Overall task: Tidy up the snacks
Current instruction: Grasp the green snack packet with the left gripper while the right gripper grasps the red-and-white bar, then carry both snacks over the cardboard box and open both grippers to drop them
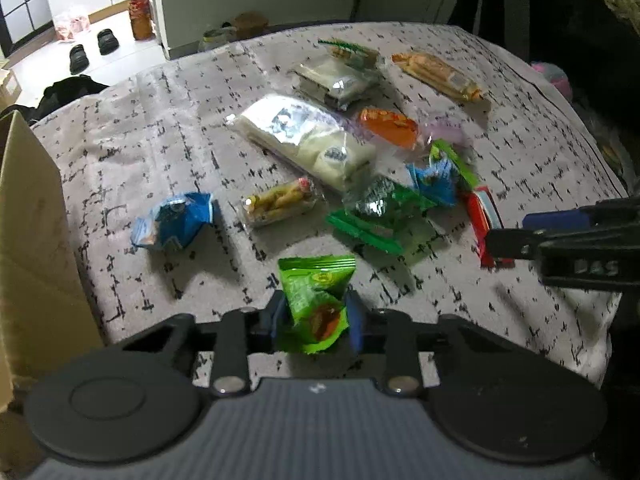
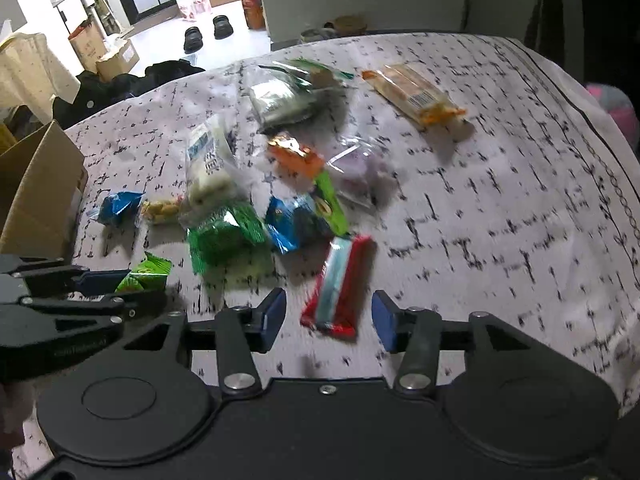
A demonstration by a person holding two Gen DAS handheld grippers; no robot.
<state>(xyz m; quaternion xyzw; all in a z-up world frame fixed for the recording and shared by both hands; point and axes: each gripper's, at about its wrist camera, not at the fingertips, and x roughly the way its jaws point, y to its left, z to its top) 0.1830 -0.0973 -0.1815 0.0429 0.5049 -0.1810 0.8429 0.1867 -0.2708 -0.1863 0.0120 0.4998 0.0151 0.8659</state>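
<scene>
"DAS" embossed on the right gripper [image 1: 508, 240], snack packet print too blurred to read

White bed sheet with black dash pattern [image 2: 500, 184] is carrying scattered snack packs: crumpled blue packet [image 1: 172, 222], large clear white-filled bag [image 1: 304, 136], long orange wafer pack [image 1: 438, 76], red-and-white bar [image 2: 340, 284].

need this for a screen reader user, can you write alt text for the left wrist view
The left gripper pinches a small green snack packet above a patterned cloth strewn with wrapped snacks. A cardboard box stands at the left edge, and the right gripper reaches in from the right near a red packet.
</scene>
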